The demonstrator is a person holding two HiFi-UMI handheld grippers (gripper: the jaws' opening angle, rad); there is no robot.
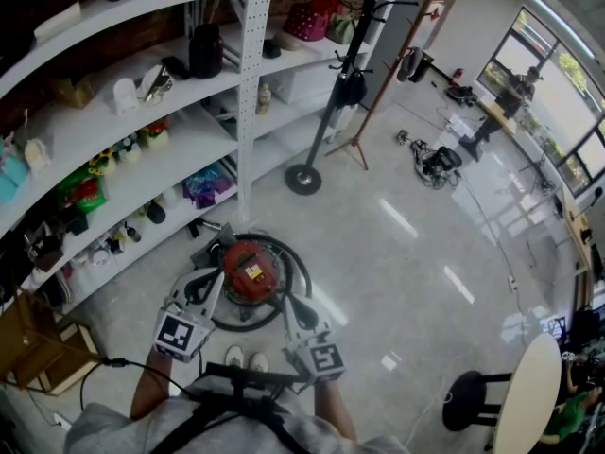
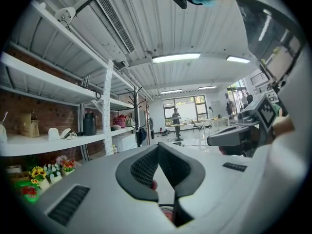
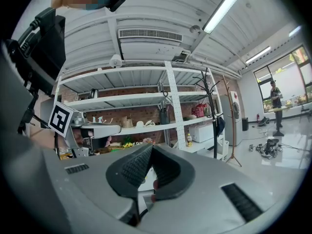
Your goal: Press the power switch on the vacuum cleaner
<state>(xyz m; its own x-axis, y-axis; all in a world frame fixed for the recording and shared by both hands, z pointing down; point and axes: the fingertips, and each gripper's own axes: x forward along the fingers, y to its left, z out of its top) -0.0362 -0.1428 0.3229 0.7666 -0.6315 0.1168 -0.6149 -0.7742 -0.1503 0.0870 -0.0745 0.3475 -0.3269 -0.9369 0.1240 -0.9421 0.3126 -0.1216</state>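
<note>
A red canister vacuum cleaner (image 1: 248, 270) sits on the floor just ahead of my feet, with a yellow label on top and a black hose (image 1: 301, 270) looped round it. I cannot make out its power switch. My left gripper (image 1: 216, 280) is at the vacuum's left side and my right gripper (image 1: 287, 305) at its near right side, both low and close to the body. Each one's jaws meet at the tip with nothing between them, in the left gripper view (image 2: 158, 147) and the right gripper view (image 3: 150, 148). Both of those views look out over the room.
Long white shelves (image 1: 142, 149) full of small goods run along the left, with a perforated post (image 1: 251, 93). A black coat rack base (image 1: 303, 179) and a wooden stand (image 1: 364, 149) are beyond. A cardboard box (image 1: 38, 348), a black stool (image 1: 468, 400) and a round table (image 1: 529, 395) are nearby.
</note>
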